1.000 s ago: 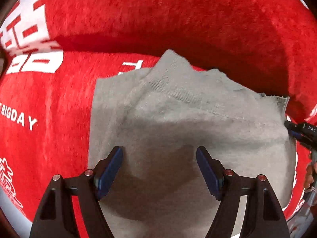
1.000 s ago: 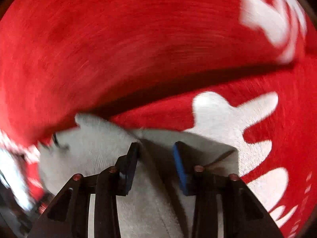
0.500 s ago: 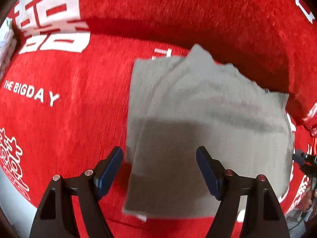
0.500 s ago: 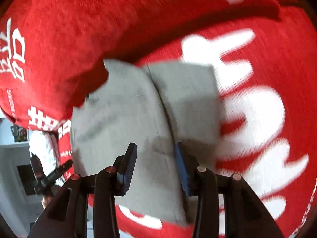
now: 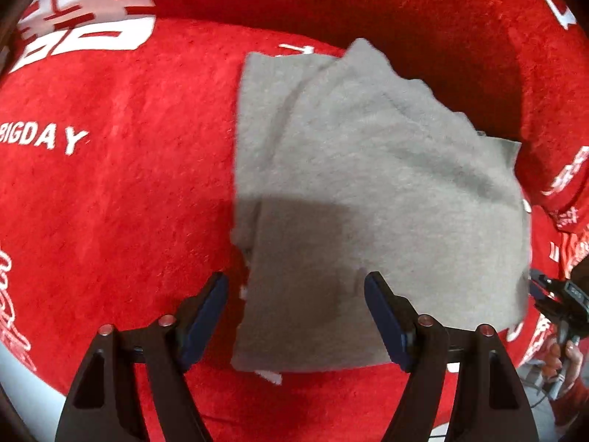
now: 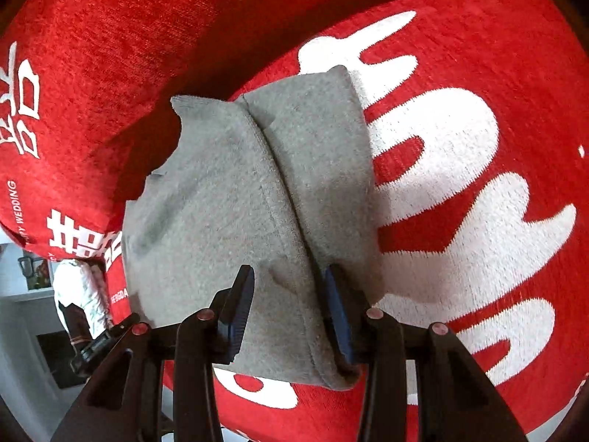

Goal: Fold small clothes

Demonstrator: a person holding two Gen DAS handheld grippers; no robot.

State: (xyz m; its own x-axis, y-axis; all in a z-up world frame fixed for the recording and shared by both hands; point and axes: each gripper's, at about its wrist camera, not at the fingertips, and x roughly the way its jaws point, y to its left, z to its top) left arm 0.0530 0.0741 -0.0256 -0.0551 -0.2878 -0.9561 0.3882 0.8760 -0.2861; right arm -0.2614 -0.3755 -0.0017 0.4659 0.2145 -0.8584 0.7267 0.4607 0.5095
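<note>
A small grey knit garment (image 5: 368, 199) lies folded in layers on a red cushion with white lettering (image 5: 110, 191). My left gripper (image 5: 294, 316) is open above the garment's near left edge and holds nothing. In the right wrist view the garment (image 6: 235, 228) shows a folded seam down its middle. My right gripper (image 6: 287, 313) is open, its jaws partly apart over the near edge of the garment, with nothing held. The right gripper also shows at the far right of the left wrist view (image 5: 552, 294).
The red backrest (image 5: 368, 11) rises right behind the garment. The cushion's front edge (image 5: 331, 420) is close below my left gripper. A room with a shelf and dark objects (image 6: 40, 331) shows past the cushion's left edge.
Both grippers have pulled back and up from the garment. The garment has dropped flat onto the cushion in a folded stack. The right jaws stand a little wider.
</note>
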